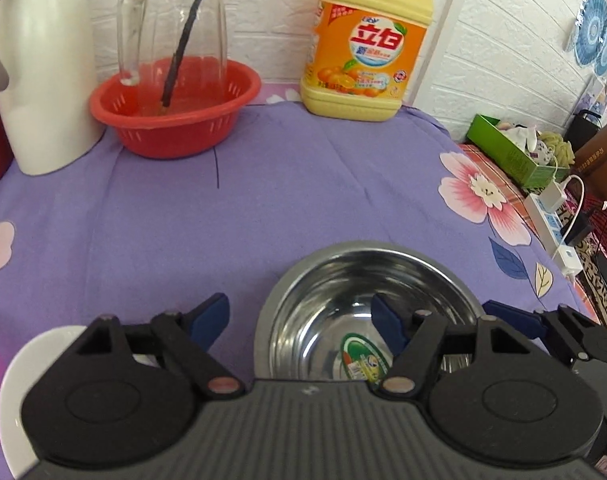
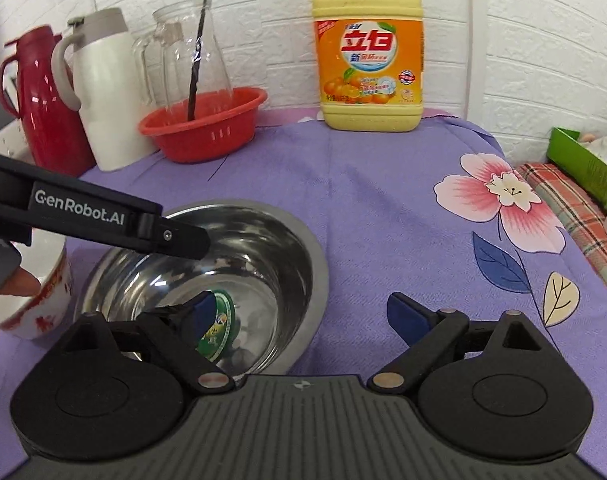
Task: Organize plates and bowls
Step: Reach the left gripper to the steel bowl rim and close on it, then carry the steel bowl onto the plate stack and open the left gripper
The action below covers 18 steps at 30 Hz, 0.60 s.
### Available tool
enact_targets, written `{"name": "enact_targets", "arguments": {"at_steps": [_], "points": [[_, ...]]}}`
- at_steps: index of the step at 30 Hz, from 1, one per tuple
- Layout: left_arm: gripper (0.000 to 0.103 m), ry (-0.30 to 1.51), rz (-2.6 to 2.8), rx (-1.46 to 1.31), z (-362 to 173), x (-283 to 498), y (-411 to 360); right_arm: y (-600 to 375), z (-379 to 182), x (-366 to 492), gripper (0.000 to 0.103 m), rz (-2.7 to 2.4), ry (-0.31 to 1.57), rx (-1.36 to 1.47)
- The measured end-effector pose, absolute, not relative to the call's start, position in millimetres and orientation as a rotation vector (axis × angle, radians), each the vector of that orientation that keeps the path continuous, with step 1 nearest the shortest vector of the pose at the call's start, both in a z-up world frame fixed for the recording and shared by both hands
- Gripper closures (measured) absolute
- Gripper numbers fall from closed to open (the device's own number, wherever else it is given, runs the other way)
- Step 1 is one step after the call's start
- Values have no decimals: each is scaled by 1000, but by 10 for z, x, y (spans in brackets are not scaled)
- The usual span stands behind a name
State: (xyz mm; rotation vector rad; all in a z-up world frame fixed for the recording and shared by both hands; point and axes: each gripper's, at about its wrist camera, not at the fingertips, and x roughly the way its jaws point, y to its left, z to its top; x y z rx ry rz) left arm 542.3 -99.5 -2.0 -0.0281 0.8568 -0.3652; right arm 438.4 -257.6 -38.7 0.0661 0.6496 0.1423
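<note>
A steel bowl (image 1: pixel 343 300) with a green sticker inside sits on the purple cloth; it also shows in the right wrist view (image 2: pixel 263 248). My left gripper (image 1: pixel 299 316) is open and empty, straddling the bowl's left rim, right finger over the inside. A white bowl with red print (image 2: pixel 47 304) stands left of the steel bowl; its white rim shows in the left wrist view (image 1: pixel 27 364). My right gripper (image 2: pixel 303 312) is open and empty, straddling the steel bowl's right rim. The left gripper's finger (image 2: pixel 103 216) reaches over the bowl.
At the back stand a red basket (image 1: pixel 175 116) holding a glass jug (image 1: pixel 175 28), a white flask (image 1: pixel 39 80), a red flask (image 2: pixel 39 100) and a yellow detergent bottle (image 1: pixel 367 48). A green box (image 1: pixel 515 152) and a power strip (image 1: pixel 551 224) lie right of the table.
</note>
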Motion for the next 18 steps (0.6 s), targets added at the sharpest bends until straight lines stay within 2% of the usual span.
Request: {"name": "enact_targets", "arguments": {"at_steps": [5, 6, 8, 10, 11, 18], "points": [[40, 869, -379, 10, -94, 5407, -1112, -2602, -415, 4403, 0, 168, 677, 87], [46, 865, -364, 45, -109, 5391, -1154, -2600, -433, 4412, 0, 165, 684, 81], [51, 869, -364, 91, -139, 5362, -1225, -2572, -440, 4407, 0, 158, 679, 56], [57, 884, -372, 81, -171, 5354, -1255, -2513, -429, 4391, 17, 185, 680, 40], [58, 891, -364, 78, -183, 5354, -1265, -2474, -423, 4383, 17, 203, 683, 41], [59, 890, -325, 28, 41, 5215, -1154, -2426, -307, 4295, 16, 224, 698, 70]]}}
